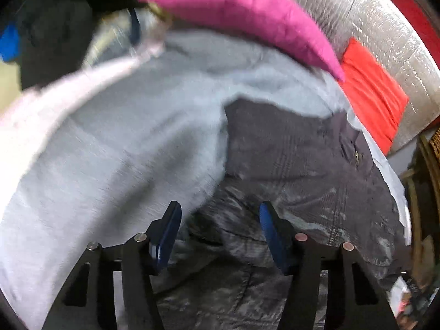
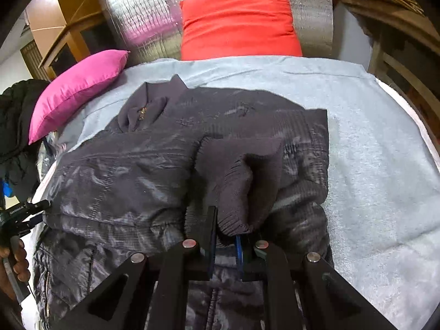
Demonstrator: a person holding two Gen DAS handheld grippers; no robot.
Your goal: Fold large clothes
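A dark grey quilted jacket [image 2: 143, 170] lies on a light blue-grey blanket [image 2: 379, 170], its collar toward the pillows. My right gripper [image 2: 227, 233] is shut on the jacket's ribbed knit cuff [image 2: 239, 187], holding the sleeve over the jacket's body. My left gripper [image 1: 220, 220] is open and empty just above the jacket [image 1: 302, 165], at its edge beside the blanket [image 1: 110, 151]. The left wrist view is motion-blurred. The left gripper also shows at the left edge of the right wrist view [image 2: 30, 209].
A pink pillow [image 2: 77, 88] and a red pillow [image 2: 239, 19] lie at the head of the blanket against a silver foil-covered backing [image 2: 137, 8]. Dark clothing [image 2: 16, 121] is heaped at the left. Wooden furniture [image 2: 398, 41] stands to the right.
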